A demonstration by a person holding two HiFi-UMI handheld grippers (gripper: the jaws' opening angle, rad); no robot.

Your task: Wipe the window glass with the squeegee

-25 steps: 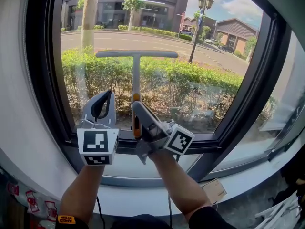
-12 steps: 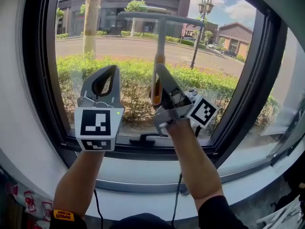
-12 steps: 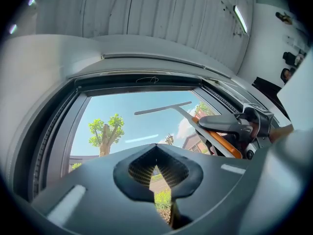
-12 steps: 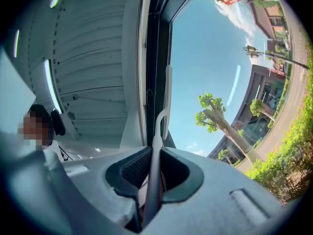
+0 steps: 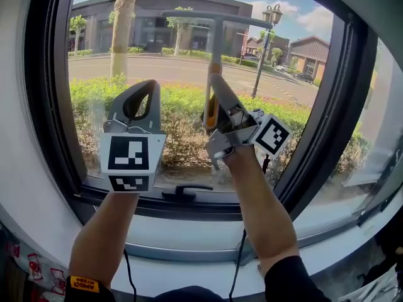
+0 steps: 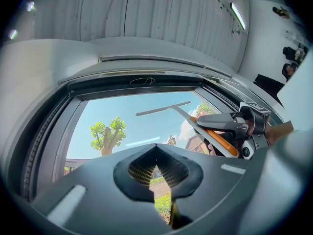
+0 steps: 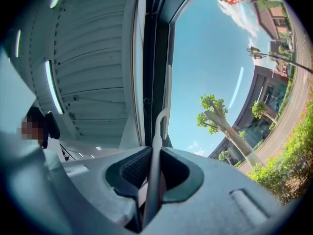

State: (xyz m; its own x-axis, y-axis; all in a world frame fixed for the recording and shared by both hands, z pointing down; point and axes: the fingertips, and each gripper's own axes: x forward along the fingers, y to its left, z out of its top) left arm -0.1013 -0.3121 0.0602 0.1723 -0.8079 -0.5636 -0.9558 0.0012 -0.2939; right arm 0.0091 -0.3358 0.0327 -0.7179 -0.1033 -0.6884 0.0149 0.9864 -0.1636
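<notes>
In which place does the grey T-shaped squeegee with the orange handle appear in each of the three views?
Head view: the grey T-shaped squeegee with the orange handle stands upright at upper centre, with its blade near the top edge.
Left gripper view: the squeegee is right of centre, slanting up to the left.
Right gripper view: the squeegee is at centre, rising from between the closed jaws.
Shared landmark: the dark window frame.

Colour key
Grey squeegee [image 5: 215, 43], orange grip; grey left tongs [image 5: 148, 88] and right tongs [image 5: 218, 82], black-and-white marker cubes; black window frame [image 5: 47, 106].
</notes>
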